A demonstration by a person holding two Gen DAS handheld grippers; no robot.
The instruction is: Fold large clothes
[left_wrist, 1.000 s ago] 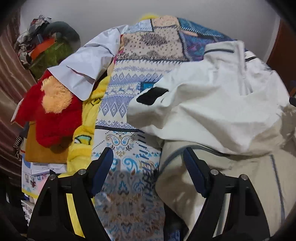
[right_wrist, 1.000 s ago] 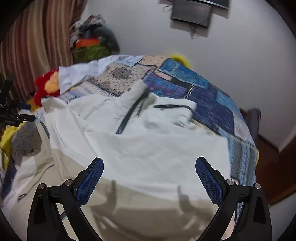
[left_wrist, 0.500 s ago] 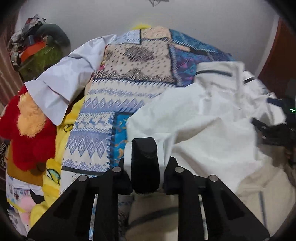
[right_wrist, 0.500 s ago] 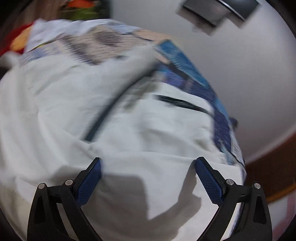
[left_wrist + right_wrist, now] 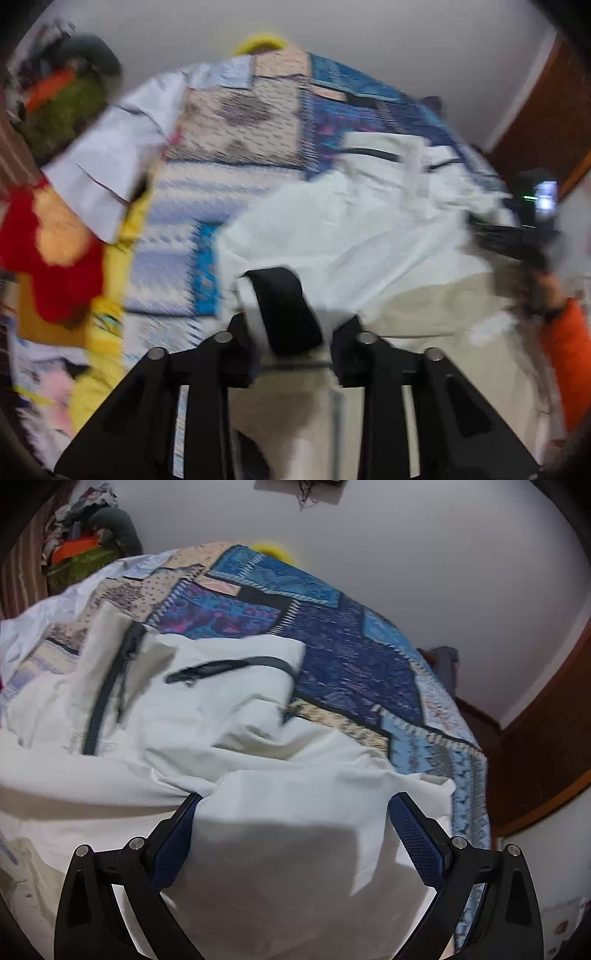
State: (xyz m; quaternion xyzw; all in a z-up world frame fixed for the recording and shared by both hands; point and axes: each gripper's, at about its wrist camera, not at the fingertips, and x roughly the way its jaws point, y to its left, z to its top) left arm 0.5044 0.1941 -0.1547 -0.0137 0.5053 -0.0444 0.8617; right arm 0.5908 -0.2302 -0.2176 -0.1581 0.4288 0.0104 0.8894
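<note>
White zip-front fabric jacket (image 5: 221, 746) is lying on the patchwork bed quilt (image 5: 351, 646); left gripper (image 5: 291, 332) is clamping its black-tabbed cuff (image 5: 280, 306), right gripper (image 5: 295, 834) is gaping around fabric. Lifting evenly seems wise.

White and beige jacket (image 5: 221, 738) with dark zips; blue, purple and cream patchwork bedspread (image 5: 351, 646); red and orange plush toy (image 5: 48, 251)

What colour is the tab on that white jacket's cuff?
Black cuff tab, clearest in the left wrist view.
</note>
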